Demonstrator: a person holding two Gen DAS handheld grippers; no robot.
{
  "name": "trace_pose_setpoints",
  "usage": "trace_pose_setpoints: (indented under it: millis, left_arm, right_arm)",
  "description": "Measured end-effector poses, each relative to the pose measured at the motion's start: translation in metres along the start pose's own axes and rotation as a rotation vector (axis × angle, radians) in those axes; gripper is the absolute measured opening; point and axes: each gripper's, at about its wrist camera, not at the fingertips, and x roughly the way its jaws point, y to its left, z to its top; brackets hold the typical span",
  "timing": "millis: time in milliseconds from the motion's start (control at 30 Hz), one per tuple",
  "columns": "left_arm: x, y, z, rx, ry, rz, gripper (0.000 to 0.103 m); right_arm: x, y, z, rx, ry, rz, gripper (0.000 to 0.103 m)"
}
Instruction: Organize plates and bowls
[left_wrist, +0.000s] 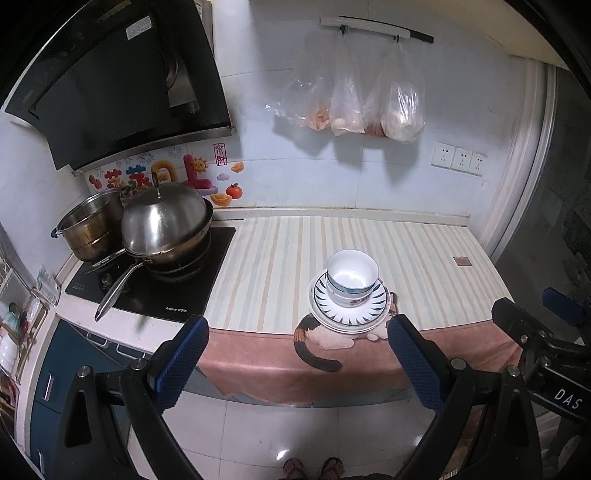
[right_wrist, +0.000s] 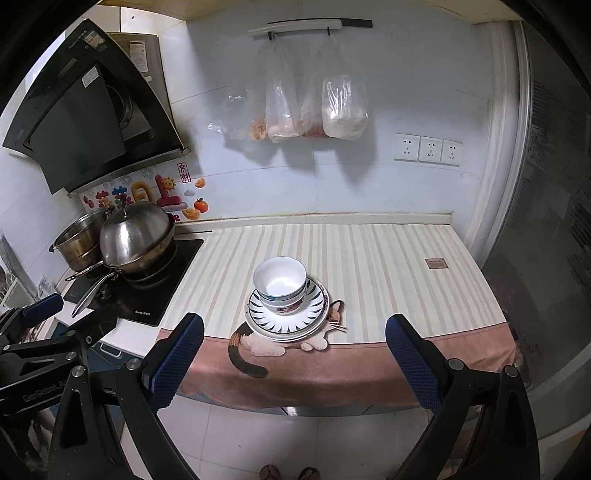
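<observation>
nearest, at the bottom edge: the person's feet in sandals (left_wrist: 314, 468) on the tiled floor. left tongs (left_wrist: 295, 354): spread wide, blue pads (left_wrist: 181, 360) apart, nothing between them, held level out in front of the surface edge and above the floor, aimed at the crockery. right tongs (right_wrist: 293, 356): likewise spread wide and empty, held at the same height just beside the left pair, also short of the surface. surface (left_wrist: 280, 254): covered by a striped cloth with a pink border and a cat motif (left_wrist: 325, 339) hanging over the front edge. stack of plates (left_wrist: 349, 314): near the front edge of the surface, partly over the cat motif; the top plate carries a dark radial rim pattern. nested bowls (left_wrist: 351, 277): white inside, seated upright on the plates, well apart from both tongs. further left: black hob (left_wrist: 155, 291) bearing a lidded steel wok (left_wrist: 166, 225) and a steel pot (left_wrist: 90, 229) behind it. farthest: tiled wall with hanging plastic bags (left_wrist: 354, 99), three sockets (left_wrist: 460, 158) and a black extractor hood (left_wrist: 118, 85).
</observation>
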Motion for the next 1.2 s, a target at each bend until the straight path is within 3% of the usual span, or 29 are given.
trace_pose_setpoints:
  millis: [1200]
  left_arm:
    - [-0.005, 0.005, 0.001, -0.023, -0.011, -0.001, 0.100]
  right_arm:
    - [0.005, 0.012, 0.003, -0.013, 0.000, -0.031, 0.101]
